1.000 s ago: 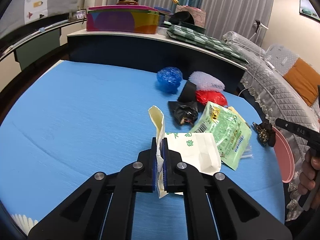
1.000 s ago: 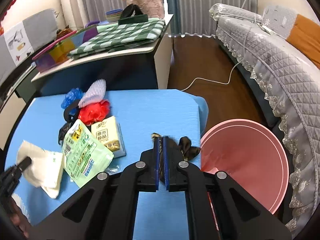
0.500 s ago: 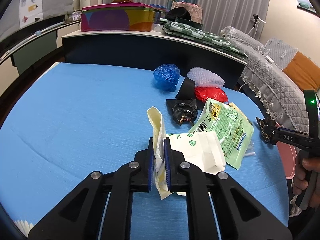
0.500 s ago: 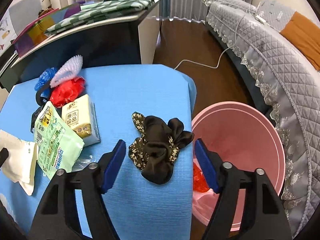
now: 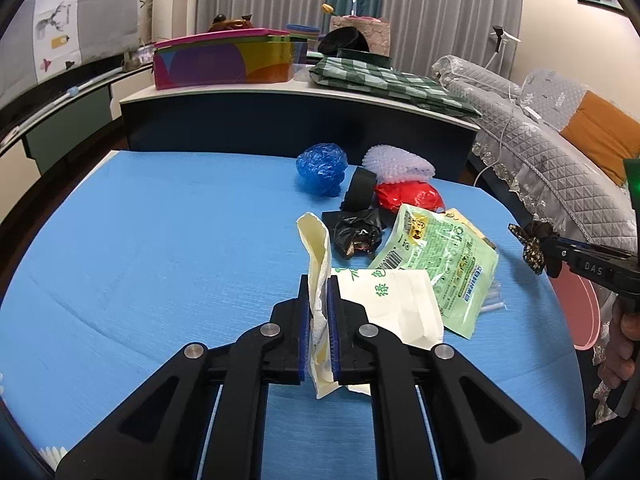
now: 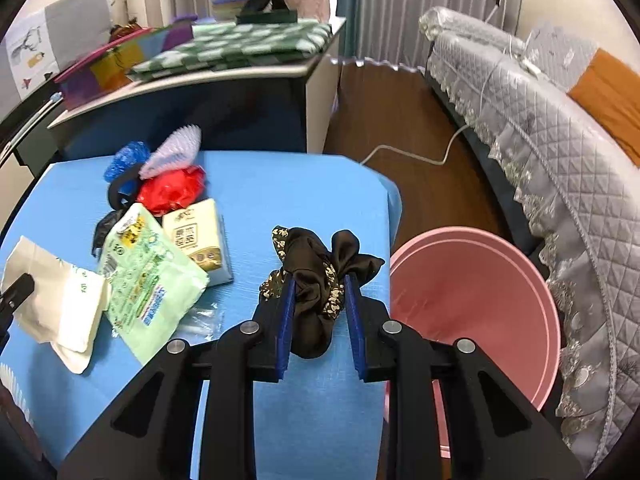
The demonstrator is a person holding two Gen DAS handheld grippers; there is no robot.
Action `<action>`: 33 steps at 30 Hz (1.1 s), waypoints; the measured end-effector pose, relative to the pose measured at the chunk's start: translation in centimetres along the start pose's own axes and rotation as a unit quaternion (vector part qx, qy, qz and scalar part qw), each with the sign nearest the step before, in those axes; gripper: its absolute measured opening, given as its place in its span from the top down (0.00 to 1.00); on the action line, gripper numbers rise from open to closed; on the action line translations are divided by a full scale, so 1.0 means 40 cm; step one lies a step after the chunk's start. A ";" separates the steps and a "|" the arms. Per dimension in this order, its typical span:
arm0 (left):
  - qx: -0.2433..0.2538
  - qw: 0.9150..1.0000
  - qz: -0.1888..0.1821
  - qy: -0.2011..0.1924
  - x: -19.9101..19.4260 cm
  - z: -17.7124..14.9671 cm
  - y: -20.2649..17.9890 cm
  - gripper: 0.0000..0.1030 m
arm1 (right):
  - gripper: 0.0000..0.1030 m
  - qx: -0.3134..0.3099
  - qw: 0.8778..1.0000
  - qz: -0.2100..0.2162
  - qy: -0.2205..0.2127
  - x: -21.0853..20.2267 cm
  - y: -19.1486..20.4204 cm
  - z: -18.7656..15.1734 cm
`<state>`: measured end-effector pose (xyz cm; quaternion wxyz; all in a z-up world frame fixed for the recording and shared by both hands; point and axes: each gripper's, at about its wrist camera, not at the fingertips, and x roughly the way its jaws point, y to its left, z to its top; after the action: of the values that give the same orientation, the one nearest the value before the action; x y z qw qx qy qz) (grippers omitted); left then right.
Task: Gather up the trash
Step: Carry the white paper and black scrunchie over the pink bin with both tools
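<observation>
Left gripper (image 5: 319, 332) is clamped on the cream paper bag (image 5: 394, 304) at six o'clock on the blue table (image 5: 160, 240); right gripper (image 6: 320, 320) jaws are closing around the black scrunchie (image 6: 316, 280), pink bin (image 6: 480, 300) at its three o'clock

Table (image 6: 312, 184): we find the trash heaped toward its left half, seen from the right wrist.
Heap: a green packet (image 6: 150, 276) lies on a tissue pack (image 6: 200, 240); a paper bag (image 5: 394, 304) sits left of them.
Behind the heap: a red wad (image 6: 172, 190), a blue wad (image 5: 322, 168), bubble wrap (image 5: 400, 162).
Scrunchie (image 6: 320, 280): on the table's right edge.
Bin (image 6: 480, 304): below that edge, right of the table.
Sofa (image 6: 560, 152): right of the bin.
Desk (image 5: 296, 120): behind the table.
</observation>
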<state>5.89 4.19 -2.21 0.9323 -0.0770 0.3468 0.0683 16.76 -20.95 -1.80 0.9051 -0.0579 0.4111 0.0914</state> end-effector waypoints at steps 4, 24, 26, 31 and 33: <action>0.005 1.000 -0.005 -0.010 -0.018 0.002 -0.012 0.94 | 0.76 -0.001 1.000 0.002 -0.016 -0.043 -0.003 -0.007; 0.050 0.997 -0.039 -0.045 -0.096 0.013 -0.093 0.94 | 0.76 0.041 0.995 -0.010 -0.089 -0.198 -0.094 0.004; 0.055 0.997 -0.043 -0.046 -0.101 0.016 -0.107 0.94 | 0.76 0.046 0.994 -0.013 -0.100 -0.219 -0.110 0.008; 0.065 0.995 -0.053 -0.050 -0.110 0.037 -0.146 0.95 | 0.76 0.055 0.991 -0.025 -0.118 -0.256 -0.149 0.014; 0.069 0.995 -0.058 -0.050 -0.110 0.049 -0.164 0.95 | 0.76 0.062 0.990 -0.030 -0.124 -0.270 -0.171 0.020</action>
<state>5.01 -2.17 2.77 0.9539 -0.0295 0.2985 -0.0066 11.83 -28.77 7.08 0.9534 -0.0021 0.2982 0.0455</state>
